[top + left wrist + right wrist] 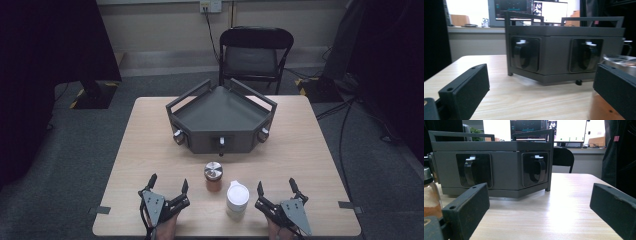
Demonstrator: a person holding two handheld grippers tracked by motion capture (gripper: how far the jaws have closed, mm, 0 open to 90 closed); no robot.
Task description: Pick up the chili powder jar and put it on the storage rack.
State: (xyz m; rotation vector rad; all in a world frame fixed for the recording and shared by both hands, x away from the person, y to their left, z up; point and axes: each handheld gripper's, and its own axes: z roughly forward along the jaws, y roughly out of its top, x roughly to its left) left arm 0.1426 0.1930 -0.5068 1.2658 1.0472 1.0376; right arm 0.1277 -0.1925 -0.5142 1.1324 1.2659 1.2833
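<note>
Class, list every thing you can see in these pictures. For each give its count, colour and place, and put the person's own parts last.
Light wooden table: one, pale wood, centre of the high view.
Dark grey angular metal tray-box with rails and knobs: one, dark grey, far half of the table.
Glass jar with silver lid and brown contents: one, near the front, between the grippers.
White lidded plastic container: one, white, beside the jar, nearer the right gripper.
Black folding chair: one, black, behind the table.
Wall socket: one, white, back wall.
Left gripper: one, black, front left, open.
Right gripper: one, black, front right, open.
</note>
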